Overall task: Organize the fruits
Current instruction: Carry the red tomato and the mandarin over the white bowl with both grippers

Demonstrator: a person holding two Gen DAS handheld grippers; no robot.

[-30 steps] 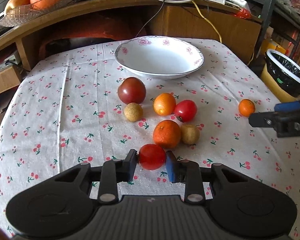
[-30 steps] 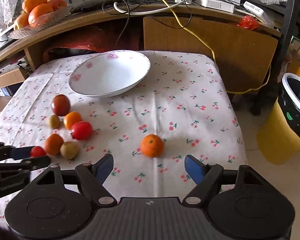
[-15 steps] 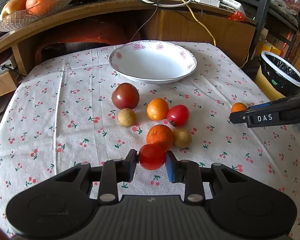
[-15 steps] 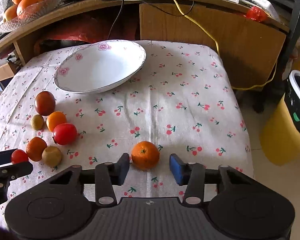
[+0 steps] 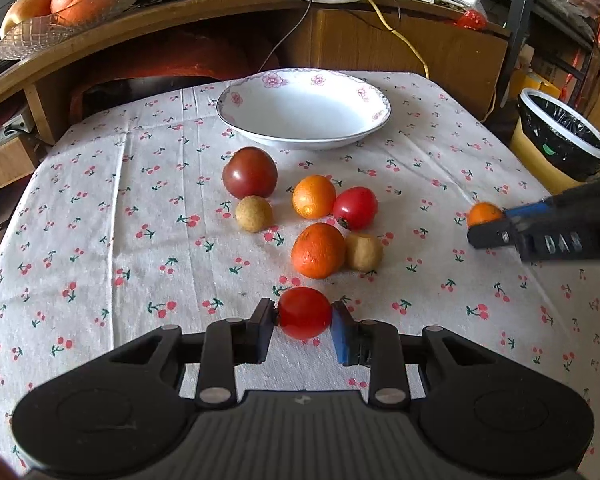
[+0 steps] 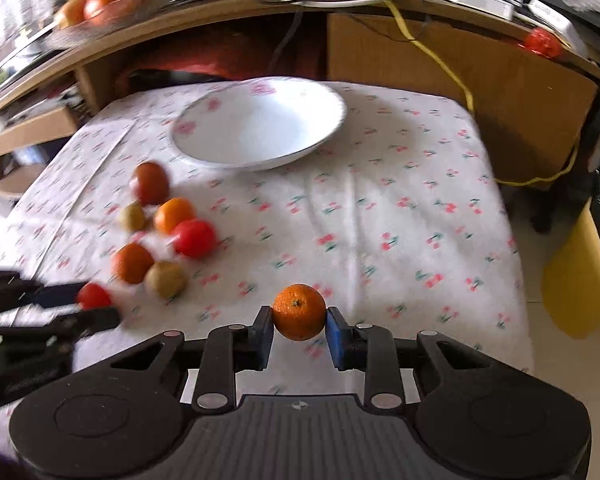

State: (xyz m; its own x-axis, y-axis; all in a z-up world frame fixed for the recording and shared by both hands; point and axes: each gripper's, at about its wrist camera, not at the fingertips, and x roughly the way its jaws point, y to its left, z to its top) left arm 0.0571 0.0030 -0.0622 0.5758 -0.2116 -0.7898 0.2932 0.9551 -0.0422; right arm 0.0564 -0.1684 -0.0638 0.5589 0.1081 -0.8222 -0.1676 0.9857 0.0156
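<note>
1. The left gripper (image 5: 304, 322) has its fingers closed on a small red tomato (image 5: 304, 312) at the near middle of the table (image 5: 100, 240).
2. The right gripper (image 6: 299, 330) has its fingers closed on a small orange (image 6: 299, 312) at the near right of the table; the right wrist view is blurred.
3. The white bowl (image 5: 304, 106) sits empty at the far middle of the table.
4. Between the bowl and the left gripper lie six loose fruits: a dark tomato (image 5: 250, 172), a tan round fruit (image 5: 254, 213) just near of it, a mandarin (image 5: 313, 196) touching a red tomato (image 5: 355, 207), and a larger mandarin (image 5: 318, 250) touching a brown fruit (image 5: 364, 252).
5. A glass dish of oranges (image 5: 60, 4) stands on the shelf at far left.
</note>
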